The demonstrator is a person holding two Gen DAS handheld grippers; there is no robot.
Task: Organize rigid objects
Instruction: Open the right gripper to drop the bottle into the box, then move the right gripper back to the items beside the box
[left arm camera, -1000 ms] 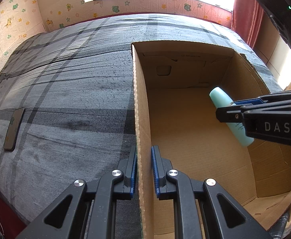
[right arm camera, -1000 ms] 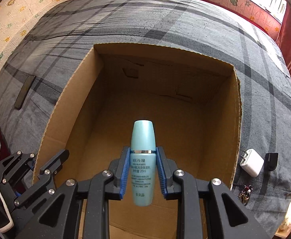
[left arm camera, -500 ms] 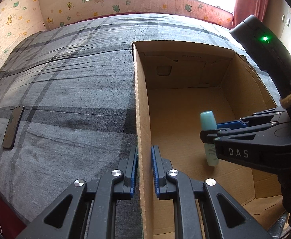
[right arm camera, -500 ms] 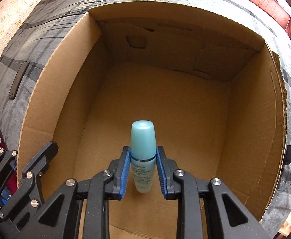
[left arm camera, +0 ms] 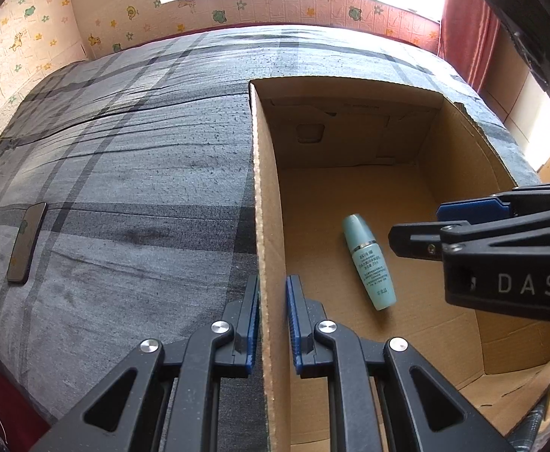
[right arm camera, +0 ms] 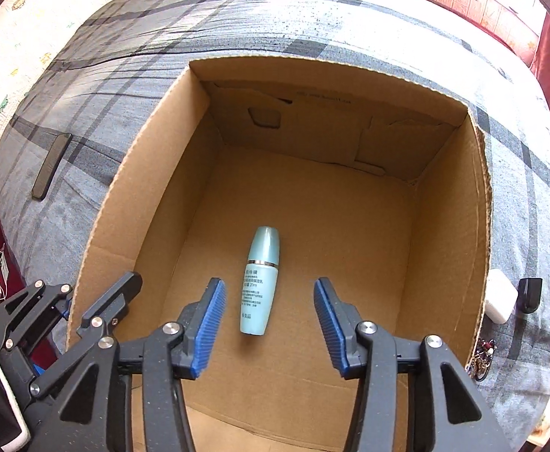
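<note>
A small teal bottle (right arm camera: 258, 282) lies on its side on the floor of the open cardboard box (right arm camera: 350, 75); it also shows in the left wrist view (left arm camera: 369, 261). My right gripper (right arm camera: 269, 320) is open and empty, held above the bottle inside the box; it shows at the right of the left wrist view (left arm camera: 440, 228). My left gripper (left arm camera: 273, 324) is shut on the box's left wall (left arm camera: 265, 226), one finger on each side of the cardboard. The left gripper also appears at the lower left of the right wrist view (right arm camera: 67, 316).
The box stands on a bed with a grey plaid cover (left arm camera: 124, 169). A dark phone (left arm camera: 26, 243) lies on the cover to the left. A white charger (right arm camera: 499, 301) and a small black object (right arm camera: 529, 293) lie right of the box. Walls and a window are behind.
My right gripper lowered the bottle into the box, opened and let it go. The bottle now lies on the box floor. My left gripper kept its hold on the wall.
</note>
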